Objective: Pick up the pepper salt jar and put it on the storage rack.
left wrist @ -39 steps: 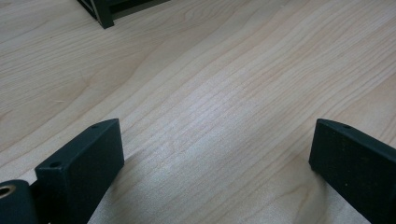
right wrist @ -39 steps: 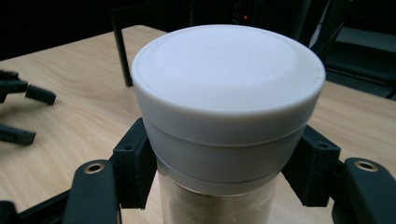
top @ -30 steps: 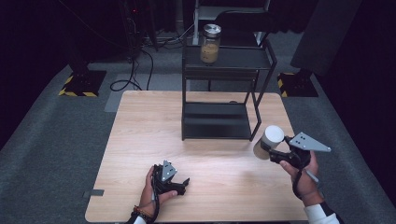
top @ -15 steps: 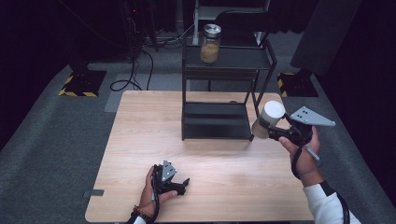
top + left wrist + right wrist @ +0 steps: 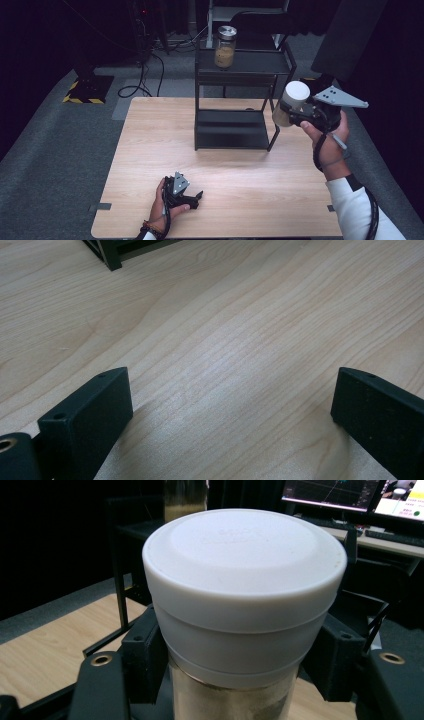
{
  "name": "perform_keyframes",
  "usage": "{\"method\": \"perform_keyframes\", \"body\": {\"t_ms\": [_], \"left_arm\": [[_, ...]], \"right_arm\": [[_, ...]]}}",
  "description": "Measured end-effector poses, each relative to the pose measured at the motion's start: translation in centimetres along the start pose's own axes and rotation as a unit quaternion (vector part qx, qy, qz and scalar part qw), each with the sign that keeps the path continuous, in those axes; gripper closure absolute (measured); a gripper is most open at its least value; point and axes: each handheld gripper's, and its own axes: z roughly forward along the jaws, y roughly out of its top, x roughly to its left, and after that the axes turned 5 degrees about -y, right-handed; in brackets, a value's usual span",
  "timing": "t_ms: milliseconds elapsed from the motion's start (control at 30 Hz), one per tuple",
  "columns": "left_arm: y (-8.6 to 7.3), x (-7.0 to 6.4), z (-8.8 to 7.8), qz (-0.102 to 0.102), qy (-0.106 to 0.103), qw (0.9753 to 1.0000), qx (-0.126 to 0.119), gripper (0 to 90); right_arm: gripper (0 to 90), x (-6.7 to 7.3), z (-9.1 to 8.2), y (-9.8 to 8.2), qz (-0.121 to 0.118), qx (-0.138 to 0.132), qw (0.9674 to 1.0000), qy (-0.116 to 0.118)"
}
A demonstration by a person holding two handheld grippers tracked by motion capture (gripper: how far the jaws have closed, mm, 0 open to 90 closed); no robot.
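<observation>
My right gripper [image 5: 292,114] is shut on a jar with a white lid [image 5: 289,102], held in the air beside the right post of the black two-level rack [image 5: 235,102]. The right gripper view looks at the white-lidded jar [image 5: 244,587] from close up, clamped between both black jaws. A second jar with a silver lid [image 5: 225,46], filled with tan contents, stands on the rack's top shelf. My left gripper [image 5: 199,196] rests low on the wooden table [image 5: 150,135] near the front edge, its jaws wide open over bare wood [image 5: 230,390].
The rack's lower shelf [image 5: 230,131] holds nothing. Cables [image 5: 140,75] and a yellow-black striped base [image 5: 86,92] lie on the grey floor behind the table. Monitors [image 5: 350,495] glow on a desk far off in the right gripper view.
My right gripper has lifted the white-lidded jar up from near the table and back toward the rack's upper level. The left gripper has stayed put.
</observation>
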Motion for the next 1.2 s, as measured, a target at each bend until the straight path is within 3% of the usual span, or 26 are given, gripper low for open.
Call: {"method": "perform_keyframes", "body": {"t_ms": [333,500,600,700,1200], "left_arm": [[0.0,0.0,0.0,0.0,0.0,1.0,0.0,3.0],[0.0,0.0,0.0,-0.001,0.0,1.0,-0.001,3.0],[0.0,0.0,0.0,0.0,-0.001,1.0,0.0,3.0],[0.0,0.0,0.0,0.0,-0.001,1.0,0.0,3.1],[0.0,0.1,0.0,0.0,-0.002,1.0,0.0,3.0]], "right_arm": [[34.9,0.4,1.1,3.8,-0.009,-0.005,0.9999,-0.012],[34.9,0.3,1.7,5.0,0.002,-0.004,1.0,-0.006],[34.9,1.1,2.1,5.9,-0.017,0.001,0.9996,-0.02],[34.9,0.7,2.5,6.4,-0.008,-0.002,0.9999,-0.015],[34.9,0.1,5.1,9.2,-0.005,-0.01,0.9992,-0.038]]}}
